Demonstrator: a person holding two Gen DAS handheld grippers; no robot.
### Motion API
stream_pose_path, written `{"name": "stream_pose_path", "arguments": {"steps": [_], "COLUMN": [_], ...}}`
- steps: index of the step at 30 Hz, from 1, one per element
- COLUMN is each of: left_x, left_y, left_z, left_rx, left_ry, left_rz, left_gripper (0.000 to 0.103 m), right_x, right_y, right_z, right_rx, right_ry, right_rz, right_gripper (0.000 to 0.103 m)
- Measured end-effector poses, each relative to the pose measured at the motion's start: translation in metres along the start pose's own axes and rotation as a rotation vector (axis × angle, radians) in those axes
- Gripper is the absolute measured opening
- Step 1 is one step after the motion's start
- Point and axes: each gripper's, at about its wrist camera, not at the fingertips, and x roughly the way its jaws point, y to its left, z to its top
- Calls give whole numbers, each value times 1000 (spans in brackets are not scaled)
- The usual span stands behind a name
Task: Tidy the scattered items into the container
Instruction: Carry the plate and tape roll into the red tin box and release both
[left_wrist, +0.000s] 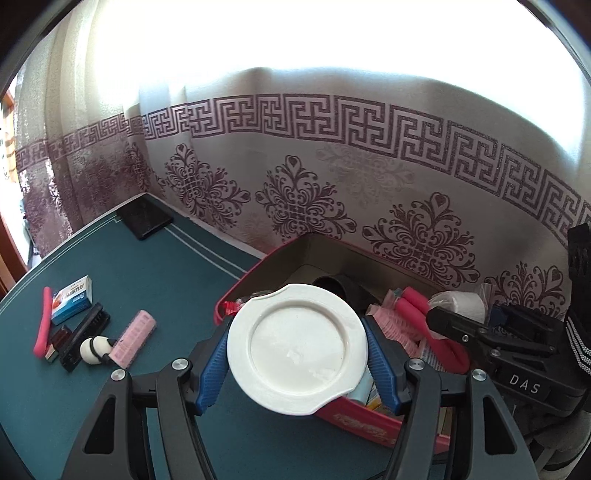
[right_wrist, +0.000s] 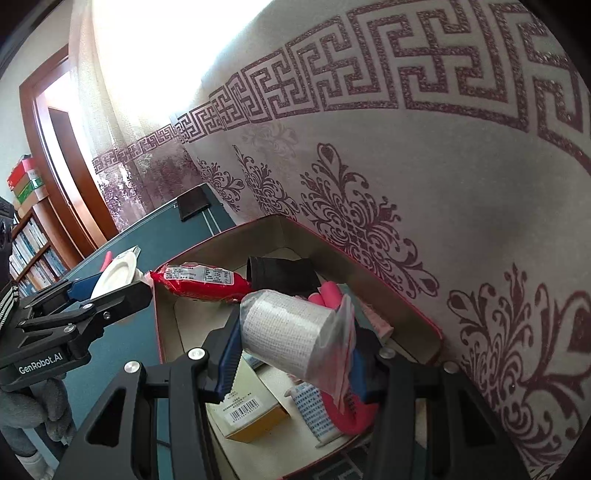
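Observation:
My left gripper (left_wrist: 297, 350) is shut on a round white lid (left_wrist: 297, 345), held over the near left rim of the red box (left_wrist: 369, 430). The same lid (right_wrist: 114, 275) and left gripper (right_wrist: 107, 291) show at the left of the right wrist view. My right gripper (right_wrist: 293, 343) is shut on a white bandage roll in a clear bag (right_wrist: 284, 336), held above the inside of the red box (right_wrist: 417, 314). The roll (left_wrist: 461, 304) also shows at the right of the left wrist view. In the box lie a red packet (right_wrist: 201, 280), a black cup (right_wrist: 280, 275), pink foam rollers (left_wrist: 410, 308) and small cartons.
On the green table (left_wrist: 155, 273) to the left lie a pink foam stick (left_wrist: 42, 323), a blue and white carton (left_wrist: 72, 301), a black brush (left_wrist: 85, 339), a white ball-shaped item (left_wrist: 92, 349) and a pink hair roller (left_wrist: 133, 338). A black case (left_wrist: 146, 216) sits by the patterned curtain (left_wrist: 332, 177).

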Motion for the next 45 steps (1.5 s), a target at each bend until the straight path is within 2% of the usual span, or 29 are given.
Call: {"name": "stream_pose_path", "arguments": {"steps": [12,14,15,30,33,40,42,44,45], "left_x": [25,26,25,0,-7,-17,-19,-21,-21], "left_y": [-15,-14,-12,39,50,69,73,76,77], "left_z": [8,8,8,-9,-15,-27,-29,-31,-32], "left_rx": [24,17,9,-128,-163,-215,-224,-231,-235], "left_ry": [31,37,31,9,1,-3,-3,-2,-1], "left_rz": [-34,-39,-35,52,65,81,79,79,80], "left_gripper": [68,76,80,80,86,86,86,86,86], "right_x": [4,4,4,2,0,14,19,19,19], "right_y": [-7,-8,-8,19,29,49,54,55,56], "right_z": [0,0,0,17,19,14,12,11,11], "right_rx": [12,13,14,-13,-32,-69,-77,-74,-72], "right_ry": [0,2,2,-27,-36,36,62,63,59], "right_rz": [-8,-6,-5,43,63,109,120,120,118], "right_gripper": [53,53,53,53,53,54,58,70,72]}}
